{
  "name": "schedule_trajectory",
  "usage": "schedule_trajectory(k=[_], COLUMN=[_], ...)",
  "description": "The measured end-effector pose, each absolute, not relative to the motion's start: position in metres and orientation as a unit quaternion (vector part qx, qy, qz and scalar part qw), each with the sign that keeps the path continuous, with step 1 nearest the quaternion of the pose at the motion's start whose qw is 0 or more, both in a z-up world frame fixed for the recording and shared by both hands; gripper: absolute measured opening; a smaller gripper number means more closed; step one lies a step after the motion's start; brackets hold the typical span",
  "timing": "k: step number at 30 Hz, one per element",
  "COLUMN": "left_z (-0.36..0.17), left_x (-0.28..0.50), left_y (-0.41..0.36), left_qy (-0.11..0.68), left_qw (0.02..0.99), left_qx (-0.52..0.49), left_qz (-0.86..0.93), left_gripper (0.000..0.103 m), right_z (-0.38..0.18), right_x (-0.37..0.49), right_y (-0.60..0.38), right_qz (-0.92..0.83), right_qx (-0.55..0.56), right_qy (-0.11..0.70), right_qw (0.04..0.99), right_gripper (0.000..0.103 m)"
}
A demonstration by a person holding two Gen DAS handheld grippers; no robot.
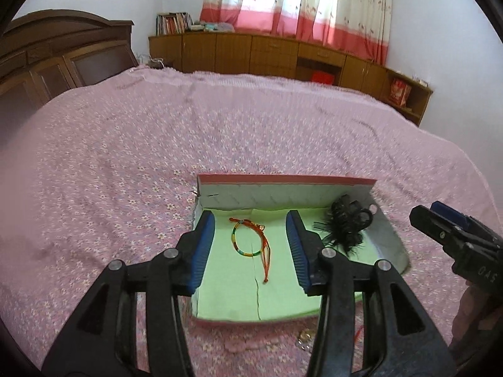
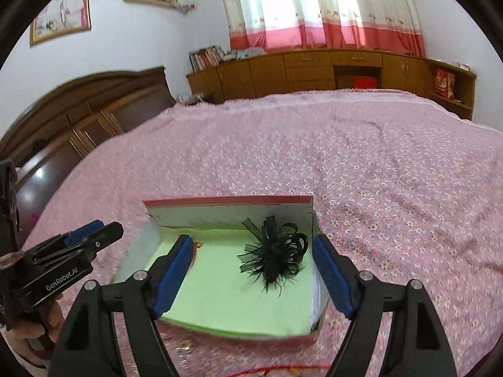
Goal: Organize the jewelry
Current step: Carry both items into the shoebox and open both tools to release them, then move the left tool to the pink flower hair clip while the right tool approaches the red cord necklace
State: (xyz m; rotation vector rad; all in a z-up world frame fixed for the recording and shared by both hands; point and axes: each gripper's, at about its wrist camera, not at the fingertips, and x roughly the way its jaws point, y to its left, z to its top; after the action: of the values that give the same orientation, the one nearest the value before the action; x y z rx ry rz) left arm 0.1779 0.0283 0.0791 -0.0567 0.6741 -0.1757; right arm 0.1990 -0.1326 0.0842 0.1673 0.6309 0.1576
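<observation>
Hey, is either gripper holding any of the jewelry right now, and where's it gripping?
Nothing is held. The left gripper and right gripper are both open above the box.

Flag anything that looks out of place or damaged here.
The box has a green liner with a split running from the bracelet toward the near edge. A gold trinket and red cord lie on the bedspread, outside the box. The black hair clip is inside.

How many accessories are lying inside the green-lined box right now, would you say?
2: a multicoloured braided bracelet at left, a black feathered hair ornament at right. More pieces lie outside, partly hidden.
</observation>
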Motion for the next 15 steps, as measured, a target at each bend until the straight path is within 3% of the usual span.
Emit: schedule_trajectory(k=[15], left_z=[0.083], left_x=[0.116], left_y=[0.043], left_qy=[0.301], left_qw=[0.948], left_qx=[-0.059], left_qz=[-0.084], left_gripper=[0.040], right_z=[0.096], right_x=[0.122], right_y=[-0.147], right_qz=[0.075], right_qx=[0.085], right_qy=[0.259], right_qw=[0.959], right_gripper=[0.088])
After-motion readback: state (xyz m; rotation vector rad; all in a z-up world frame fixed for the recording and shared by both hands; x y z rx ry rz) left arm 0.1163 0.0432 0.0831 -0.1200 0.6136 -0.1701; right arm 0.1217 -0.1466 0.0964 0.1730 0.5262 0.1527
